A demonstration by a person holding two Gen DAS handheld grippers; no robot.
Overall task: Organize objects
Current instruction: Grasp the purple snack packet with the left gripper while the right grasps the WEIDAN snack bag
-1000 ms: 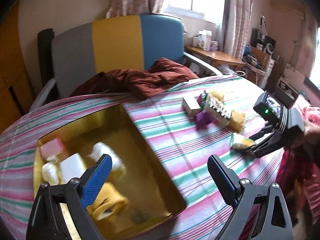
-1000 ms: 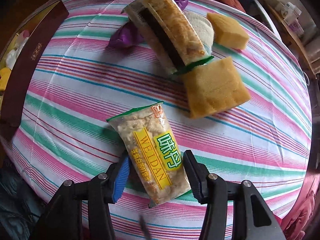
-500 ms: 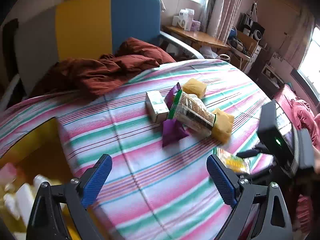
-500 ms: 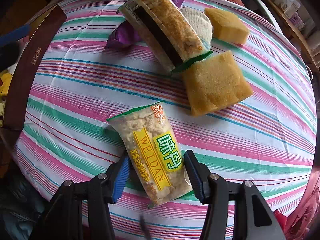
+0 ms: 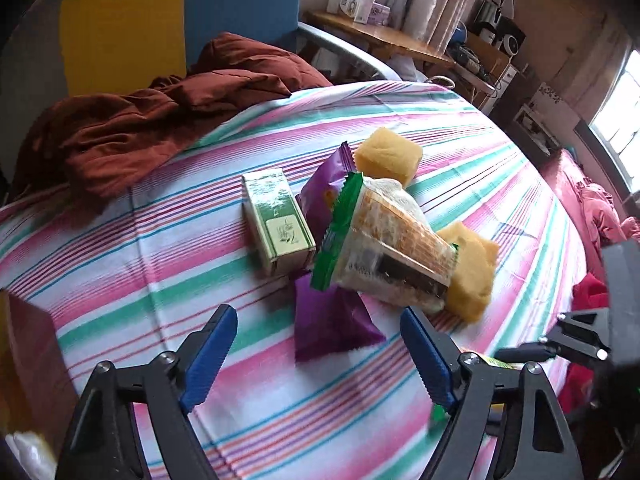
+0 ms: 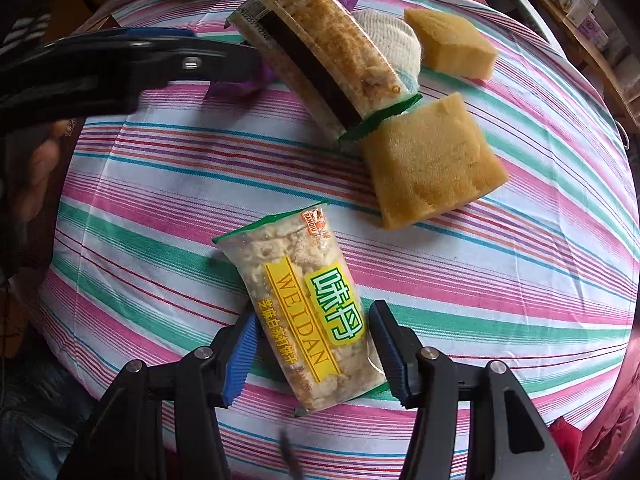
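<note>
My right gripper (image 6: 316,332) straddles the near end of a WEIDAN cracker packet (image 6: 304,304) lying on the striped tablecloth; its pads sit close to the packet's sides with small gaps showing. My left gripper (image 5: 320,340) is open and empty, just above a purple wrapper (image 5: 328,320). Beyond it lie a large cracker packet (image 5: 384,252), a green box (image 5: 276,220) and two yellow sponges (image 5: 388,156) (image 5: 472,272). The left gripper shows in the right wrist view (image 6: 224,60) beside the large packet (image 6: 320,48).
A dark red cloth (image 5: 160,112) lies at the table's far edge against a chair (image 5: 180,20). The brown box edge (image 5: 28,356) is at the left. A white cloth (image 6: 388,36) lies under the large packet. A wooden side table (image 5: 380,36) stands behind.
My left gripper has swung right from over the gold box to the pile of snacks, staying open. My right gripper has stayed around the WEIDAN packet.
</note>
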